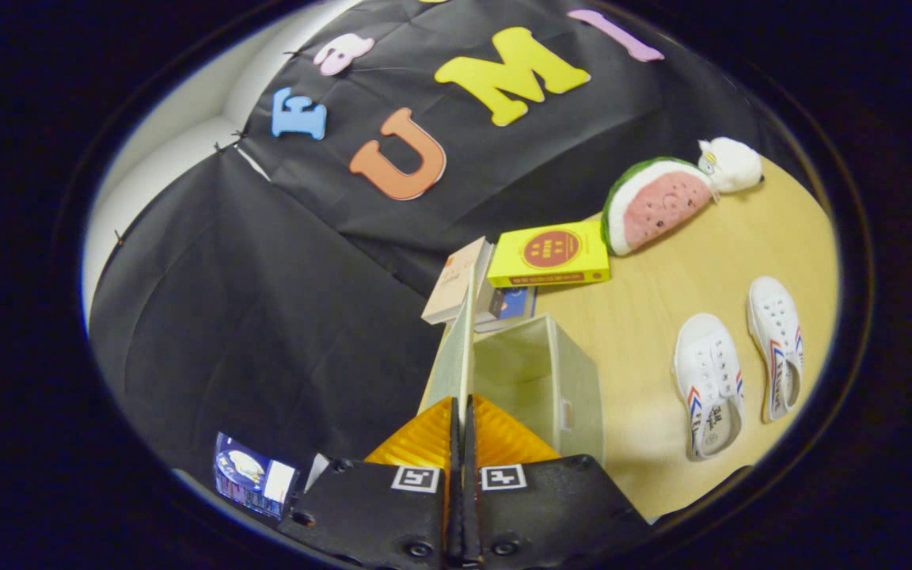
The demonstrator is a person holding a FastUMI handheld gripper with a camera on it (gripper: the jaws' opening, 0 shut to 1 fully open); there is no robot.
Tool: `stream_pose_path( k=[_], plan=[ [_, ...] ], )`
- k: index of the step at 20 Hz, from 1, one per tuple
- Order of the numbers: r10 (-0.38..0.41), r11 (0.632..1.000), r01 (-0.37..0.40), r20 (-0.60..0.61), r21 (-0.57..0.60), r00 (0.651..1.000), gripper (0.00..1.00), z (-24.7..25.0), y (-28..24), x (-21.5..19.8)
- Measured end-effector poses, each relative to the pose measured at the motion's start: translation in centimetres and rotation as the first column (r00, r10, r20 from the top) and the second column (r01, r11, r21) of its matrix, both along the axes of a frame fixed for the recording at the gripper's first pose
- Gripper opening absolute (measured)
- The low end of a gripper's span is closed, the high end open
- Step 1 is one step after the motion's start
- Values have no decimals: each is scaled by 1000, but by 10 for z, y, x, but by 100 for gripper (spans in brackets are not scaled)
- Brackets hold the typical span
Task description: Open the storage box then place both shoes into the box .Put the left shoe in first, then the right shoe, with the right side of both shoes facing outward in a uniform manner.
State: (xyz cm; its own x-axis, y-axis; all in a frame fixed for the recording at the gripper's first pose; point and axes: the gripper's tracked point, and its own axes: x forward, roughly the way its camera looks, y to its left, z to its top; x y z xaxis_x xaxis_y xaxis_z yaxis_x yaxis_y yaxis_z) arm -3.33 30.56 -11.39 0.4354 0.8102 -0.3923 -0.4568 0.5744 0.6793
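My gripper [461, 412] is shut on the lid [456, 356] of the pale green storage box [539, 380], both fingers pressing its thin edge. The lid stands raised, almost edge-on, and the box's inside shows open to the right of it. Two white shoes with red and blue stripes lie on the wooden table to the right of the box: the nearer shoe [709, 384] and the farther shoe [777, 344], side by side with their openings toward me.
Beyond the box lie a yellow book [551, 253], a beige book [456, 281] and a blue one [515, 305]. A watermelon-slice plush [658, 206] with a white plush [733, 165] sits at the back. A small screen [254, 475] is left of my fingers.
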Motion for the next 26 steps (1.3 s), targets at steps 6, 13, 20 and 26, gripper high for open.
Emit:
stream_pose_path(
  k=[6,13,20,26],
  plan=[
    [43,995,-25,203,-92,978,6,55,71,-30],
    [146,982,-99,314,-162,938,20,71,157,-65],
    [99,977,-9,421,-211,902,72,75,163,-56],
    [4,964,135,523,-228,853,96,82,115,-42]
  ],
)
